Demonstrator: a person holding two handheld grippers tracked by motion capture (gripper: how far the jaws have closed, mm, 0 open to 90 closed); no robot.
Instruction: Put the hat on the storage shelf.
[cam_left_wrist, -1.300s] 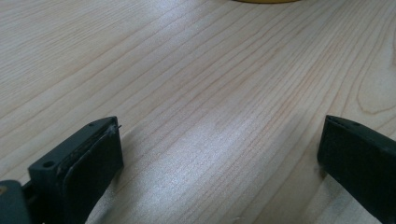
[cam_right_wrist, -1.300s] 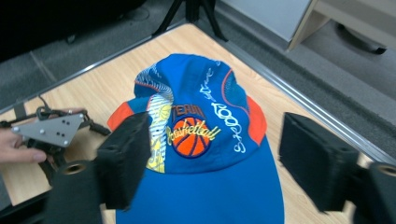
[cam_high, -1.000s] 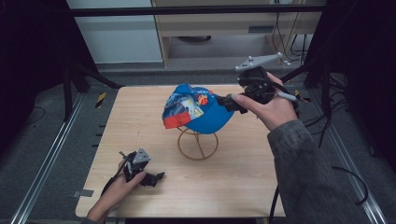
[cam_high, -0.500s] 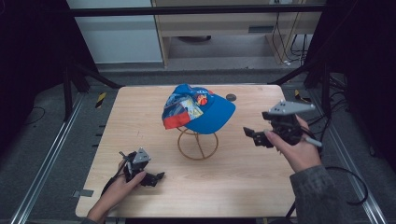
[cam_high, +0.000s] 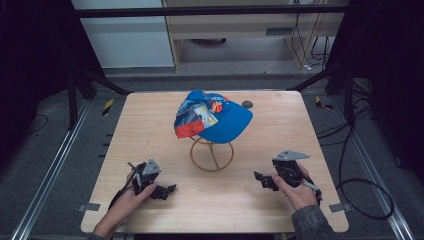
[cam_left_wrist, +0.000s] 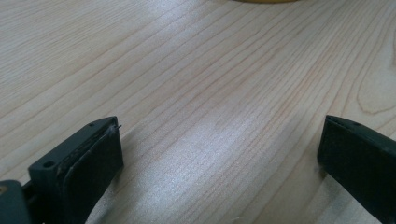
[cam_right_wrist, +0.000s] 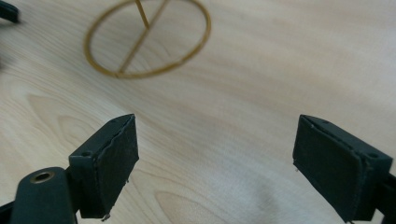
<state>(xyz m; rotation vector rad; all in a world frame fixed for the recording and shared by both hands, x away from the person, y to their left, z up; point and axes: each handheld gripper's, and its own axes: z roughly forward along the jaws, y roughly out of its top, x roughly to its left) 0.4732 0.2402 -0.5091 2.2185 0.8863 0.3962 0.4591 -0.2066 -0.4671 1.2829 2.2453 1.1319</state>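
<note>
Both grippers, left (cam_high: 167, 189) and right (cam_high: 261, 178), are resting wide open and empty near the tabletop's (cam_high: 280, 130) front edge. Between them, farther back, the cap (cam_high: 215, 117) is sitting on its wire stand (cam_high: 212, 154), so the placing looks finished with nothing apparently left.

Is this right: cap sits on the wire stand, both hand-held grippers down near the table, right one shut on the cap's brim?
Not quite. The right hand-held gripper is open with nothing between its jaws, as the right gripper view shows. The rest holds: the cap sits on the wire stand, and the left hand-held gripper is also low by the table.
</note>
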